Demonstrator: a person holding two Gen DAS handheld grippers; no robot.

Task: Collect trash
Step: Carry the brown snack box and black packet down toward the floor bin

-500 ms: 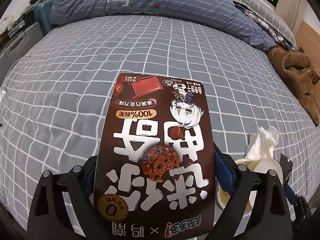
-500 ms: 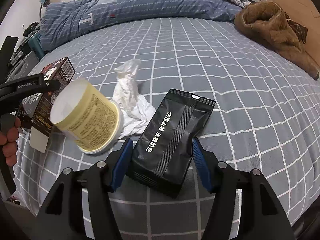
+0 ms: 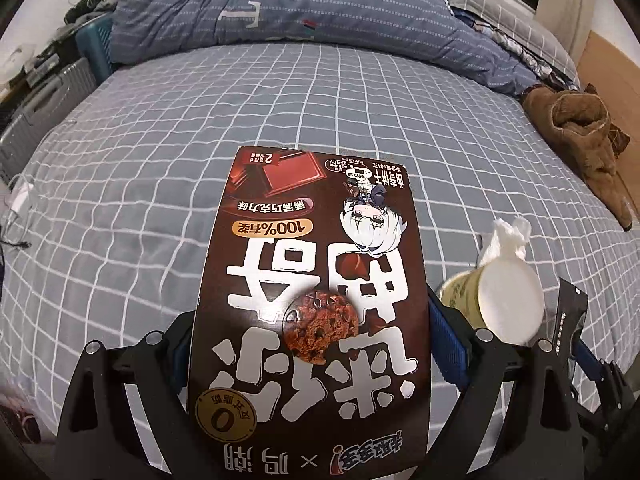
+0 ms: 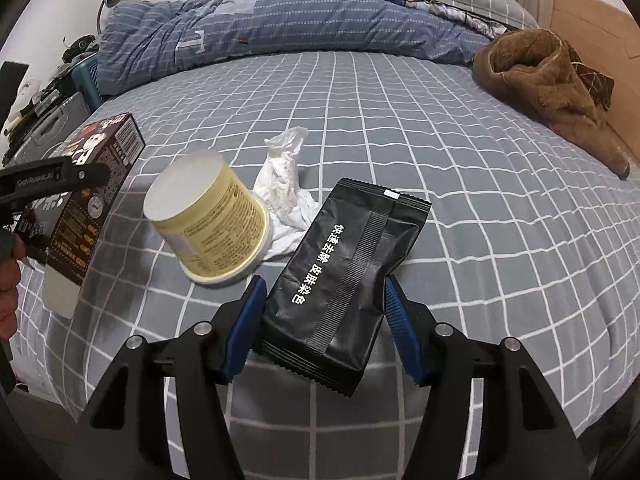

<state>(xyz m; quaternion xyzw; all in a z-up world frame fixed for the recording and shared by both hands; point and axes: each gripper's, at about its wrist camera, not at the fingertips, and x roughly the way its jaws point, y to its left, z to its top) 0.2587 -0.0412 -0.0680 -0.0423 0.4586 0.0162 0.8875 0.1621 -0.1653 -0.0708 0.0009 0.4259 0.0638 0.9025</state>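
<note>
The left gripper (image 3: 308, 344) has its fingers (image 3: 444, 340) spread wide and clamped on the long sides of a brown chocolate cookie box (image 3: 316, 304), held lifted off the bed (image 3: 160, 160). The right gripper (image 4: 324, 320) pinches a black sachet (image 4: 344, 272) between its blue fingers (image 4: 244, 328), also raised above the bed. Just left of the sachet, a pale yellow cup (image 4: 208, 224) lies tipped on the checked sheet, touching a crumpled white tissue (image 4: 284, 192) behind it. Far beyond the cup, a brown fleece garment (image 4: 548, 84) lies at the right edge and a blue striped duvet (image 4: 280, 20) is heaped at the head.
</note>
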